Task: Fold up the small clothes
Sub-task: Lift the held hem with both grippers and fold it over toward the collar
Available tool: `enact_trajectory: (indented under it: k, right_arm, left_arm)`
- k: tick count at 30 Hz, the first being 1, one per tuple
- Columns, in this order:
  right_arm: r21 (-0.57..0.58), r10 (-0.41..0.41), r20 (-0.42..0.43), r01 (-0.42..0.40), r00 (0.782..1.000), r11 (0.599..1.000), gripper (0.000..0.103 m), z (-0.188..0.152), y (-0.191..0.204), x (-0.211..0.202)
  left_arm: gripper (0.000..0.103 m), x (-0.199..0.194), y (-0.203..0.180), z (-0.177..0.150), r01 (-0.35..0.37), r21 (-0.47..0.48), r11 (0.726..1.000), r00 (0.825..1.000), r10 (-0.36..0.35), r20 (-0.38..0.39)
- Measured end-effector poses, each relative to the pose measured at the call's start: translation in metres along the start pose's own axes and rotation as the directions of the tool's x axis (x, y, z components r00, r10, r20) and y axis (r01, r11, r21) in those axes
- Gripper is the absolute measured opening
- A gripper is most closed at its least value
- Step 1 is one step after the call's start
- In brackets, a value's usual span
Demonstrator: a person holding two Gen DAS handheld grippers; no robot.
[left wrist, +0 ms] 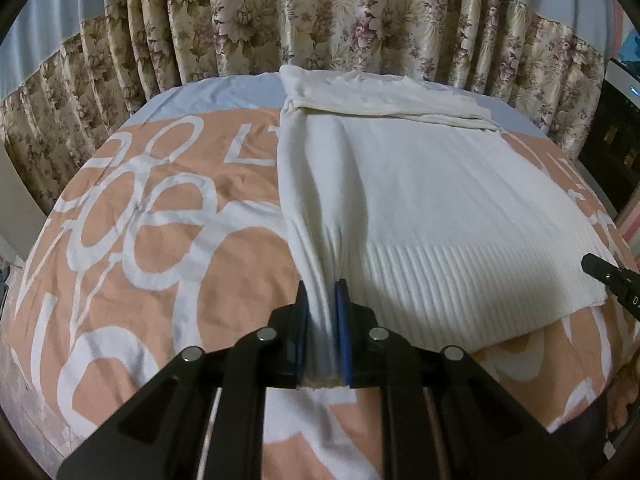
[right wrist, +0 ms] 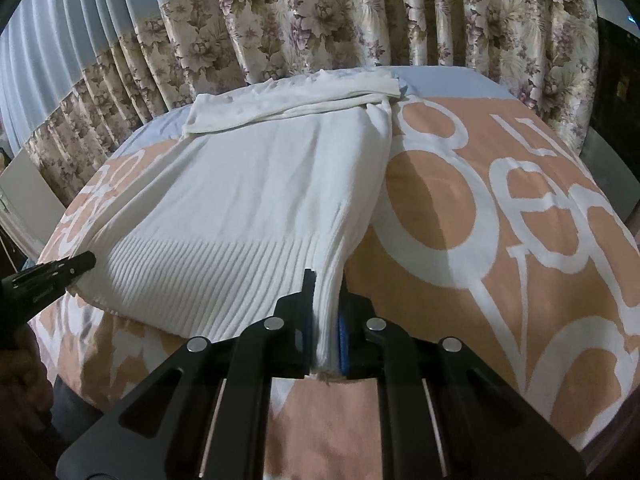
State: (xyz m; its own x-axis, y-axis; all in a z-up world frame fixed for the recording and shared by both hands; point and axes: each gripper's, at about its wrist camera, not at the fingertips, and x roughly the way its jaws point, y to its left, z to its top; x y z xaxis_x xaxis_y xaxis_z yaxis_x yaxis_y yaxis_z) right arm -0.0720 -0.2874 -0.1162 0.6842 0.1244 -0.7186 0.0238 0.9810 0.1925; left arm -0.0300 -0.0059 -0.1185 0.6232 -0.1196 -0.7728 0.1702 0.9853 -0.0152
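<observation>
- Right here up front, the left gripper (left wrist: pixel 323 300) is clenched on the near left corner of the white sweater (left wrist: pixel 420 200), ribbed hem bunched between its blue pads.
- Likewise the right gripper (right wrist: pixel 325 298) pinches the near right corner, hem raised off the bedspread (right wrist: pixel 500 240).
- Beyond, the sweater's body lies on the peach lettered bedspread, sleeves folded across its far end.
- Floral curtains (left wrist: pixel 320 12) hang behind.

Left gripper (left wrist: pixel 323 292): black angular linkage arms showing round silver screws. Right gripper (right wrist: pixel 325 280): matching black frame, wearing blue finger pads (right wrist: pixel 344 336).
</observation>
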Motion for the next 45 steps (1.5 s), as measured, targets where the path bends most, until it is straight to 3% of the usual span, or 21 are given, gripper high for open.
enact_trajectory:
  k: [9,19,30,45]
  right_arm:
    - [0.006,0.013,0.007,-0.013,1.0,1.0,0.01,-0.004,0.002,-0.016]
    - [-0.02,0.005,0.089,-0.003,0.996,1.0,0.01,0.04,0.014,-0.018]
    - [-0.002,0.021,0.087,-0.02,0.996,1.0,0.01,0.107,0.008,0.001]
    - [0.006,0.009,0.085,-0.01,0.996,1.0,0.01,0.223,-0.013,0.101]
  left_arm:
    - [0.014,-0.007,0.001,-0.001,0.0,-0.034,0.999,1.0,0.0,0.011]
    - [0.013,-0.009,0.004,0.038,-0.018,-0.067,0.998,0.996,0.024,0.088]
    - [0.014,0.003,0.005,0.119,-0.011,-0.073,0.997,0.992,0.02,0.123]
    - [0.014,0.099,0.003,0.235,-0.055,-0.022,0.998,0.987,0.057,0.149]
